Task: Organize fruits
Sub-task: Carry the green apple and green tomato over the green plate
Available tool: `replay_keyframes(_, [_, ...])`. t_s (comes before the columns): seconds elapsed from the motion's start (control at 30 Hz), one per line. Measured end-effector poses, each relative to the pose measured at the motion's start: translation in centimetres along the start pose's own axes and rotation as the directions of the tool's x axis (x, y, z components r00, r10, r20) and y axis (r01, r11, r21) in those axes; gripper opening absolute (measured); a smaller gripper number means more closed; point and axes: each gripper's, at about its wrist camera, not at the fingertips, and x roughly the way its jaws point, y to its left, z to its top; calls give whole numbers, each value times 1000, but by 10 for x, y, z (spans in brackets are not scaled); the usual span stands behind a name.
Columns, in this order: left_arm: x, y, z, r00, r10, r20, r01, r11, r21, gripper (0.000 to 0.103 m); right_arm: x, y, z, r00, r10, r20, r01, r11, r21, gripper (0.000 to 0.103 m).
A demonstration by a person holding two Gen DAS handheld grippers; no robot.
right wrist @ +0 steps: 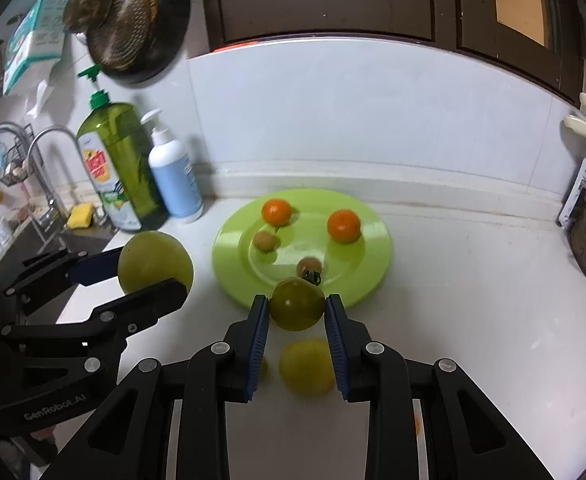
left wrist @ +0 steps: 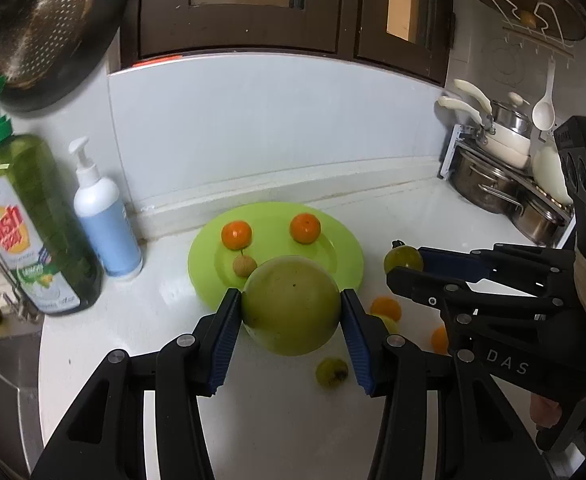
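My left gripper [left wrist: 291, 304] is shut on a large green round fruit [left wrist: 291, 306] and holds it above the counter, just in front of a lime-green plate [left wrist: 341, 256]. My right gripper [right wrist: 297, 308] is shut on a small green tomato [right wrist: 296, 304], held at the plate's [right wrist: 373, 264] near edge. The plate carries two oranges [right wrist: 276, 212] [right wrist: 344, 226] and small brown fruits [right wrist: 265, 241] [right wrist: 308, 266]. Loose on the counter lie a yellow-green fruit [right wrist: 307, 368], a small green fruit [left wrist: 332, 371] and orange fruits [left wrist: 386, 307] [left wrist: 439, 339].
A green dish-soap bottle [left wrist: 33, 220] and a white-and-blue pump bottle [left wrist: 105, 216] stand at the left by the sink and faucet [right wrist: 53, 168]. Stacked pots [left wrist: 501, 176] stand at the right. A colander in a pan [left wrist: 45, 28] hangs upper left.
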Motion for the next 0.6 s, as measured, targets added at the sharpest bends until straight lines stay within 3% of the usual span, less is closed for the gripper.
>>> replay_keyframes(0.6, [68,10,46,998,9,-63,-9,1000,-6,49,61,-38,48,998,-19,-61,21,999,25,30])
